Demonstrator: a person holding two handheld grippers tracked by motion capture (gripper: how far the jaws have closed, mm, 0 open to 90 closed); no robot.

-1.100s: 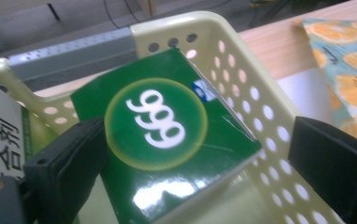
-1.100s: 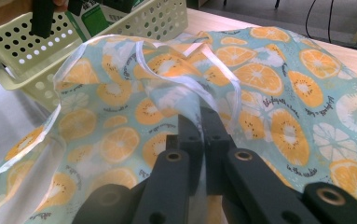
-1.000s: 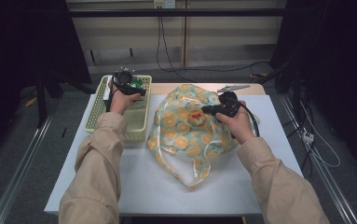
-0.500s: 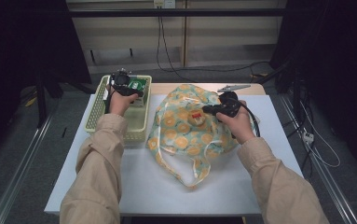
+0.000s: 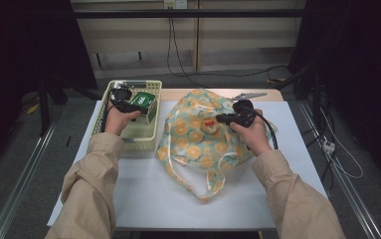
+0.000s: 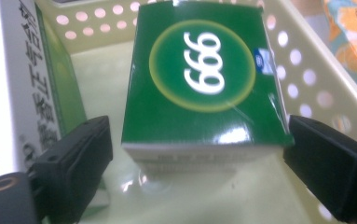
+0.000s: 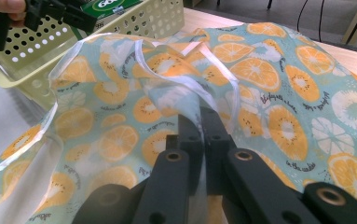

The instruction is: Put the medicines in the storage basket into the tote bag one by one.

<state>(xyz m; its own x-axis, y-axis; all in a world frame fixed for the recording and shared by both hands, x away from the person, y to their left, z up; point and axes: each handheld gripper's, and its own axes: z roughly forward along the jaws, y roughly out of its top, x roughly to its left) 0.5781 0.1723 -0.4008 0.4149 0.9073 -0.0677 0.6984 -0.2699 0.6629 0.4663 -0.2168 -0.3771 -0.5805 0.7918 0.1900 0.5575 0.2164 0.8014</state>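
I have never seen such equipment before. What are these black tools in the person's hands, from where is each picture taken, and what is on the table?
A person sits at a white table and holds hand-held tongs in each hand; no robot arm is there. The high view looks down from above the person. The other two pictures come from small cameras that ride on the tongs and look along their black jaws.

On the table stand a pale yellow basket with holes and a bag printed with orange slices. In the basket is a green box marked 999, with a white and green box beside it.

The left tongs have their jaws on either side of the green box, apart from its sides; they have just been opening. The right tongs are closed on the bag's clear edge and hold it up.
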